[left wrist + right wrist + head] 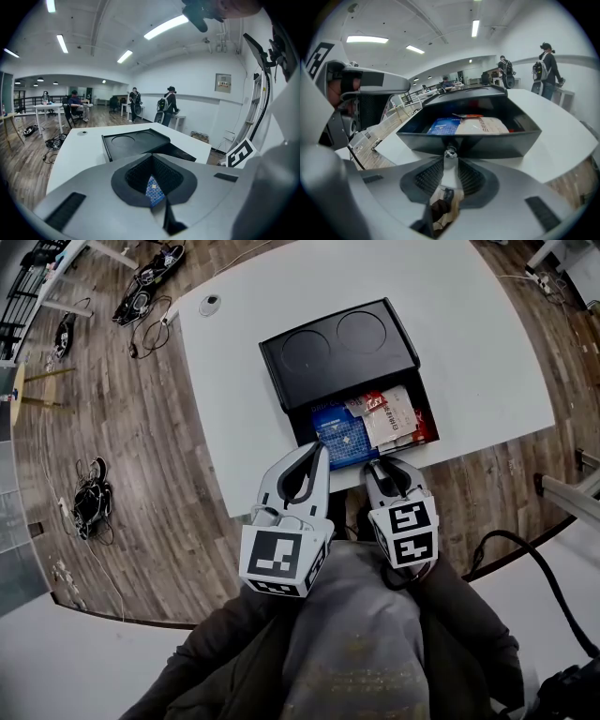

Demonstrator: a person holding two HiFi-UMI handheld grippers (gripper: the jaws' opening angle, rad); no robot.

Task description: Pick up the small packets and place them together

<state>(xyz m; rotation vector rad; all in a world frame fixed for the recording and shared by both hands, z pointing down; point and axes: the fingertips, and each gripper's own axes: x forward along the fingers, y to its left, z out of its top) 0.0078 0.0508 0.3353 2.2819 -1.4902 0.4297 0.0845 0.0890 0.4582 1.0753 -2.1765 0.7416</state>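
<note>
Black tray [277, 358]: set on white table [244, 352], near person-side edge. Lidded part with two round recesses at far end, open compartment at near end.

Small packets: lodged together in open compartment. Blue packet [342, 435] at left, white packets [389, 416] touching it at right.

Left gripper [321, 452]: fingertips brought together over blue packet's near corner. Blue seen through gap behind tips. Pinch on packet not discernible.

Right gripper [380, 465]: fingers parted narrowly, nothing between. Held just outside tray's near wall.

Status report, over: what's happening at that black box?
Left gripper at blue packet, grip unclear. Right gripper open, empty, facing box. Other packets inside; nothing blocking.
</note>
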